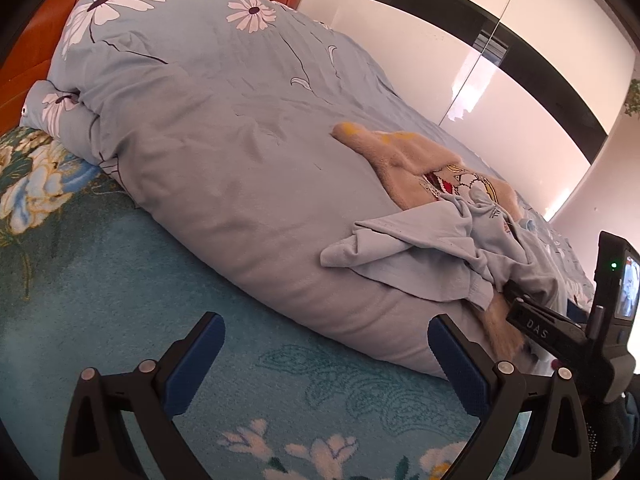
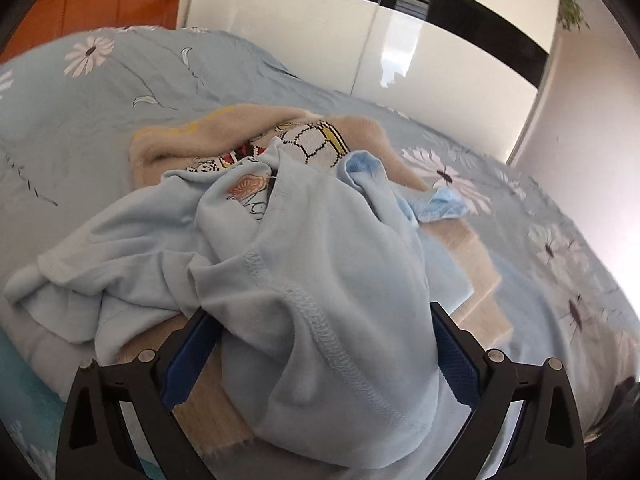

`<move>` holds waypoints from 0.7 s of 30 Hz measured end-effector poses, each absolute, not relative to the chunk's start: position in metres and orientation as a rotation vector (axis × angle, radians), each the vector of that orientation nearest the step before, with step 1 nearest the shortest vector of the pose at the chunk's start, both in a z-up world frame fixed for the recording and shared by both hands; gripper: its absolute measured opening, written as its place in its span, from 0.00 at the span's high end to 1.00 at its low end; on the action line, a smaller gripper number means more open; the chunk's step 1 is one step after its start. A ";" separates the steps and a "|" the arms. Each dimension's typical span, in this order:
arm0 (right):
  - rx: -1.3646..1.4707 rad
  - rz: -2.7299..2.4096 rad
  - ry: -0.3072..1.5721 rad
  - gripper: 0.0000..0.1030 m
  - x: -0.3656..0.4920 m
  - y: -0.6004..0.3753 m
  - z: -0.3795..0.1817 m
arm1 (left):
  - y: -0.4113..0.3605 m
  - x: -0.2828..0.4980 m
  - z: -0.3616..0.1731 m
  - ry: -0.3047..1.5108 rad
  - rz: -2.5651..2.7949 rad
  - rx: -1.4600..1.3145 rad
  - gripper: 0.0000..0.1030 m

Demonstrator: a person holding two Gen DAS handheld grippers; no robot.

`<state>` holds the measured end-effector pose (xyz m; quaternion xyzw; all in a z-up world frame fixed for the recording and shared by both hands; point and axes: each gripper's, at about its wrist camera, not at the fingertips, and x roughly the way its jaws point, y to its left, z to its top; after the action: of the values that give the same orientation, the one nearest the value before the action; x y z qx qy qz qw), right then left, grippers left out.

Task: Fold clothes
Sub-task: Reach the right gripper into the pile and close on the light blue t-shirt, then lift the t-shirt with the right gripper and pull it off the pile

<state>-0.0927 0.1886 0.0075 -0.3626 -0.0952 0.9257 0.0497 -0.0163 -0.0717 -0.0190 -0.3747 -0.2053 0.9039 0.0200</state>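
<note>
A crumpled light blue shirt (image 1: 424,250) lies on a rolled grey-blue quilt (image 1: 224,152), on top of a beige knitted garment (image 1: 404,152) with a cartoon print. My left gripper (image 1: 326,344) is open and empty, low over the teal bed cover, left of the clothes. My right gripper (image 2: 320,340) is open with a bunched hem of the blue shirt (image 2: 320,300) lying between its jaws. The beige garment (image 2: 256,132) shows behind the shirt. The right gripper also shows in the left wrist view (image 1: 524,312) at the shirt's right end.
A teal flowered bed cover (image 1: 120,300) lies in front of the quilt. An orange wooden headboard (image 1: 36,40) stands at the far left. A white glossy wardrobe (image 1: 440,64) runs along the far side of the bed.
</note>
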 end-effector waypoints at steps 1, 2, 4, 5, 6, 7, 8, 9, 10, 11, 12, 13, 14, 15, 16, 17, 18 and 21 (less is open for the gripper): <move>-1.088 2.832 -0.272 0.06 -0.091 0.190 0.009 | -0.072 -0.017 -0.019 -0.638 2.802 -1.163 0.00; -1.073 2.849 -0.250 0.08 -0.089 0.191 0.010 | -0.072 -0.017 -0.019 -0.641 2.801 -1.167 0.00; -1.058 2.882 -0.196 0.18 -0.088 0.195 0.013 | -0.074 -0.018 -0.021 -0.654 2.793 -1.180 0.00; -1.063 2.885 -0.165 0.22 -0.088 0.197 0.016 | -0.075 -0.018 -0.021 -0.662 2.790 -1.185 0.00; -1.058 2.886 -0.136 0.29 -0.089 0.201 0.018 | -0.075 -0.018 -0.022 -0.670 2.788 -1.188 0.00; -1.055 2.888 -0.109 0.36 -0.089 0.202 0.021 | -0.076 -0.018 -0.022 -0.678 2.785 -1.189 0.00; -1.052 2.890 -0.081 0.40 -0.089 0.203 0.023 | -0.076 -0.018 -0.022 -0.683 2.782 -1.187 0.00; -1.049 2.893 -0.054 0.49 -0.088 0.203 0.026 | -0.075 -0.018 -0.022 -0.684 2.781 -1.185 0.00; -1.047 2.898 -0.030 0.60 -0.087 0.202 0.030 | -0.075 -0.018 -0.022 -0.682 2.780 -1.184 0.00; -1.044 2.904 -0.006 0.65 -0.087 0.201 0.035 | -0.075 -0.018 -0.022 -0.681 2.779 -1.184 0.00; -1.042 2.910 0.017 0.72 -0.086 0.200 0.040 | -0.075 -0.018 -0.021 -0.679 2.778 -1.183 0.00; -1.039 2.916 0.041 0.77 -0.085 0.199 0.045 | -0.074 -0.018 -0.021 -0.676 2.776 -1.180 0.00; -1.043 2.923 0.088 0.79 -0.085 0.200 0.050 | -0.074 -0.017 -0.020 -0.673 2.776 -1.176 0.00; -1.050 2.928 0.132 0.81 -0.082 0.200 0.057 | -0.073 -0.017 -0.019 -0.671 2.776 -1.171 0.00; -1.056 2.933 0.171 0.83 -0.080 0.200 0.063 | -0.073 -0.017 -0.018 -0.670 2.777 -1.166 0.00; -1.052 2.940 0.188 0.83 -0.074 0.199 0.072 | -0.074 -0.016 -0.016 -0.674 2.777 -1.159 0.00; -1.045 2.947 0.196 0.83 -0.067 0.198 0.081 | -0.074 -0.016 -0.014 -0.680 2.777 -1.152 0.00; -1.062 2.944 0.199 0.83 -0.044 0.194 0.106 | -0.072 -0.013 -0.005 -0.679 2.775 -1.128 0.00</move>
<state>-0.0441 0.1938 0.1056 -0.3386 0.0636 0.9388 0.0029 -0.0130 -0.0723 -0.0047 -0.3671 -0.2209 0.9029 0.0352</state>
